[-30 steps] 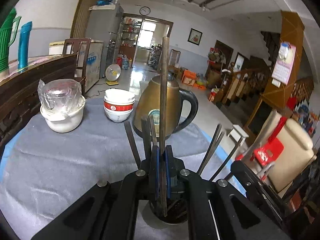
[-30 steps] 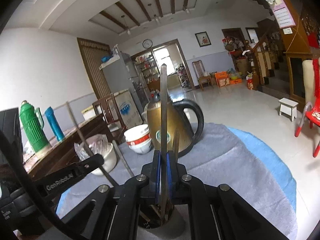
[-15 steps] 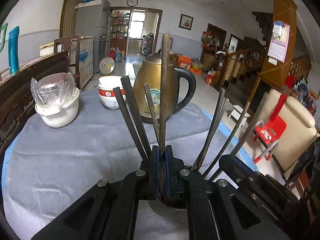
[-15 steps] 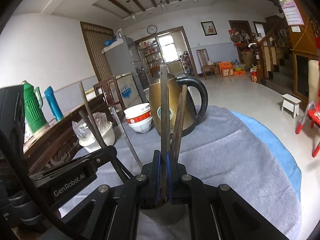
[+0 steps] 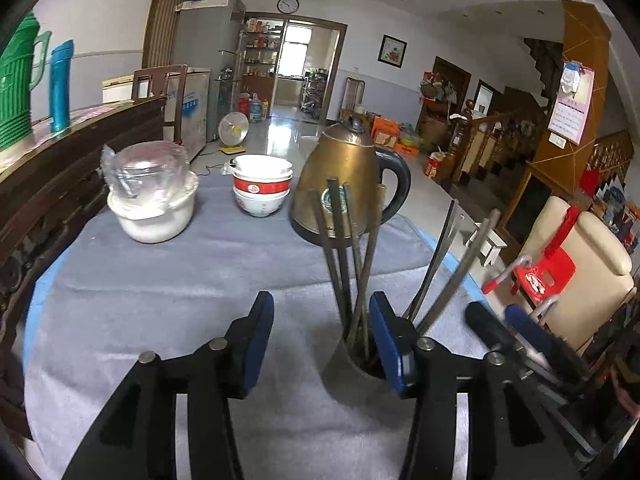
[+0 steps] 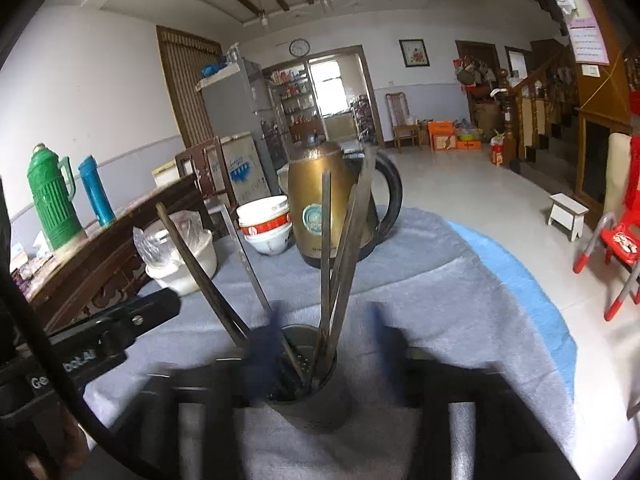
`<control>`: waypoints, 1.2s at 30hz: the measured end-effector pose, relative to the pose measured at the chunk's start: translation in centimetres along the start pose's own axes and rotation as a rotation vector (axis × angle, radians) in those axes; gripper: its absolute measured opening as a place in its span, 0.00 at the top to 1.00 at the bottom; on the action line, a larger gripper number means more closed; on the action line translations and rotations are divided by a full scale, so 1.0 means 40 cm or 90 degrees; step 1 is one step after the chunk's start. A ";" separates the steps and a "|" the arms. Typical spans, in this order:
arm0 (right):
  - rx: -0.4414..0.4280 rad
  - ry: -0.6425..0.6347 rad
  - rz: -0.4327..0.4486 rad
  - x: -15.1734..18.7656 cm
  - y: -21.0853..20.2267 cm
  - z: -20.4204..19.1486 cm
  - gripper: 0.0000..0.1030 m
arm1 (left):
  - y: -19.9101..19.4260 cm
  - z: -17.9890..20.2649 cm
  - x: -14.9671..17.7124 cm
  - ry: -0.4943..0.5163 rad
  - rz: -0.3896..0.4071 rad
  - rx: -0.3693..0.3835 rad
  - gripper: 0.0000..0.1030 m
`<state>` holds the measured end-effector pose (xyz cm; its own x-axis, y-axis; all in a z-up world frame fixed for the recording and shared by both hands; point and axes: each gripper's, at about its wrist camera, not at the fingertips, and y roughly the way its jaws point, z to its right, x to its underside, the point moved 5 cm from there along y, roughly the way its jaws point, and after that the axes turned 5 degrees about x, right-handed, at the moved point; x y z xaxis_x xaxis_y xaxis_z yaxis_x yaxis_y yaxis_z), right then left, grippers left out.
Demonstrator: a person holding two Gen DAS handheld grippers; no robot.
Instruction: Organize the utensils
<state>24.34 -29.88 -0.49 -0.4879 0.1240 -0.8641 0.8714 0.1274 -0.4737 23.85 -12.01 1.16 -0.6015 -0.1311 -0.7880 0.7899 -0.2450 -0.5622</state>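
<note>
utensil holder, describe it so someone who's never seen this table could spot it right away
On the round table's grey cloth, find the brass-coloured kettle with the black handle. Nearer the camera stands the utensil holder, a dark metal cup; unlike the white bowls, it has long thin utensils fanning out of it.

Both wrist cameras sit low over the bench (image 5: 168,292), angled slightly down toward twelve o'clock, close behind the utensil cup (image 6: 308,396), sharing the kettle (image 5: 340,184) ahead.
</note>
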 end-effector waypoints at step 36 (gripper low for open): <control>0.018 -0.081 -0.084 0.114 -0.225 -0.071 0.30 | -0.169 -0.017 0.089 0.030 -0.028 -0.054 0.17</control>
<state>14.15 -27.66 0.33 -0.5895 -0.0182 -0.8076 0.8021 0.1058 -0.5878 16.45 -10.16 2.00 -0.6313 -0.0761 -0.7718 0.7711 -0.1676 -0.6142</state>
